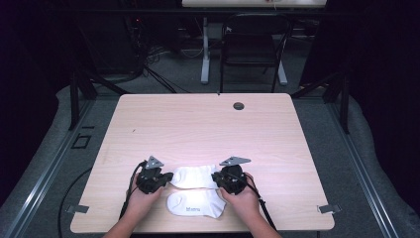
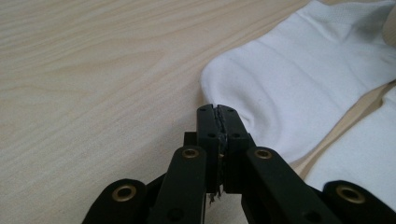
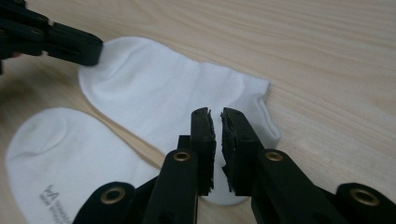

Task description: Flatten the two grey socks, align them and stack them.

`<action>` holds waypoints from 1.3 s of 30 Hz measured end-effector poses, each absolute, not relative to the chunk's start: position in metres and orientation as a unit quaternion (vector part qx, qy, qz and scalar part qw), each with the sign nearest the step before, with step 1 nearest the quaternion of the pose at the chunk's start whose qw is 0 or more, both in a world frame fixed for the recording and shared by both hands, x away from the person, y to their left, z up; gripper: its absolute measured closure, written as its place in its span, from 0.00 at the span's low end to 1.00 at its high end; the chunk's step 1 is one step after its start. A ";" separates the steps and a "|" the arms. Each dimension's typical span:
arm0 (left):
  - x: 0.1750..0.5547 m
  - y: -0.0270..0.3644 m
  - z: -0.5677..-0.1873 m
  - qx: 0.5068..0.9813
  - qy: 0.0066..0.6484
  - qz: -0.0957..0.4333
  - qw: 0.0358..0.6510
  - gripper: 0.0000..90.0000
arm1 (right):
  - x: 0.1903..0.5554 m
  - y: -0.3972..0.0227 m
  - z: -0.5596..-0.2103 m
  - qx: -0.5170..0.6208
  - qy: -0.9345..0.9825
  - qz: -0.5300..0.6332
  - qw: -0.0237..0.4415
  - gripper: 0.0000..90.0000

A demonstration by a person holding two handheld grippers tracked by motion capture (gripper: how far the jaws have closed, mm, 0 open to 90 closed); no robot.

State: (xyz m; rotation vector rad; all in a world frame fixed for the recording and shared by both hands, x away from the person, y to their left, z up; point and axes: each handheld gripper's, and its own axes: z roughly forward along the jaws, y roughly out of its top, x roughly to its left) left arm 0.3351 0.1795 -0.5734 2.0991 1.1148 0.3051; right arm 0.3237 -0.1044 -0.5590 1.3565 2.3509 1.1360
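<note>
Two white ankle socks lie flat near the table's front edge. The far sock (image 1: pixel 194 176) (image 2: pixel 299 88) (image 3: pixel 154 98) stretches between my two grippers. The near sock (image 1: pixel 195 204) (image 2: pixel 359 154) (image 3: pixel 56 154), with small grey lettering, lies just in front of it. My left gripper (image 1: pixel 168 177) (image 2: pixel 218 109) (image 3: pixel 93 49) is shut, its tip against the far sock's toe edge, and I see no cloth between the jaws. My right gripper (image 1: pixel 215 178) (image 3: pixel 217 114) hovers low over the far sock's cuff end with a narrow gap between its jaws.
The light wooden table (image 1: pixel 198 124) is bare beyond the socks, with a round cable hole (image 1: pixel 238 105) near its far edge. A black chair (image 1: pixel 252 44) and another table's leg (image 1: pixel 204 49) stand on the floor behind.
</note>
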 end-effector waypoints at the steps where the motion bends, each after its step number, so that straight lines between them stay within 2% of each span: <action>1: 0.335 0.179 -0.574 0.815 0.434 0.118 0.365 0.99 | 0.326 -0.104 -0.561 0.458 0.798 0.379 0.100 0.92; 18: 0.334 0.185 -0.575 0.812 0.439 0.109 0.370 0.99 | 0.334 -0.111 -0.576 0.470 0.801 0.355 0.104 0.95; 25: 0.333 0.185 -0.574 0.811 0.438 0.107 0.373 0.99 | 0.333 -0.113 -0.573 0.473 0.797 0.364 0.092 0.90; 39: 0.335 0.188 -0.571 0.798 0.446 0.100 0.392 0.85 | 0.341 -0.124 -0.560 0.473 0.787 0.382 0.103 0.81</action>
